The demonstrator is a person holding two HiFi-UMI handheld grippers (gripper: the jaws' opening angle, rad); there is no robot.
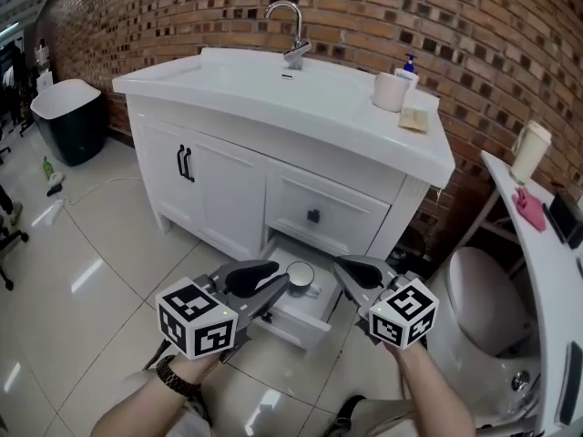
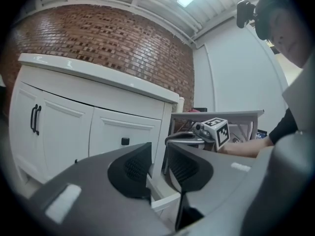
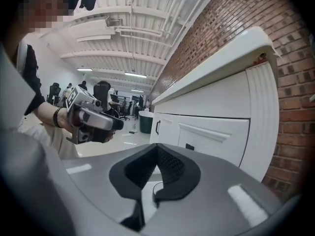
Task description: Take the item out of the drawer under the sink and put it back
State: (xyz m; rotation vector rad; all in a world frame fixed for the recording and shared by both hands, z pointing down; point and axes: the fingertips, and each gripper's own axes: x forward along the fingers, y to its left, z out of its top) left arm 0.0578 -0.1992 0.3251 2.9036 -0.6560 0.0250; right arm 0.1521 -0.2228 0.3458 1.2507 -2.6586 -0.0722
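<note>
Forearms enter low from the bottom of the head view and both angle up and inward toward the vanity (image 1: 228, 194). Your left wrist (image 1: 175, 377) wears a dark watch, and your hands are mostly hidden behind the tongs. Your left tongs (image 1: 280, 279) point forward and to the right, tips over the left side of the open drawer (image 1: 293, 324), the bottom one under the sink (image 1: 273, 78). Their jaws stand a little apart with nothing gripped; only the cabinet corner and drawer edge show through the gap. Your right tongs (image 1: 340, 264) point forward and to the left, tips by the drawer's right rear corner. Their jaws are pressed together at the tips and hold nothing. The round item (image 1: 300, 276) lies inside the drawer toward its back, between the two sets of tips in the head view and just beside the left ones; contact cannot be told. Its round face points up, dark rim around a pale centre, and no long axis can be read. What it is: too small to tell. The upper drawer (image 1: 314, 215) is shut.
</note>
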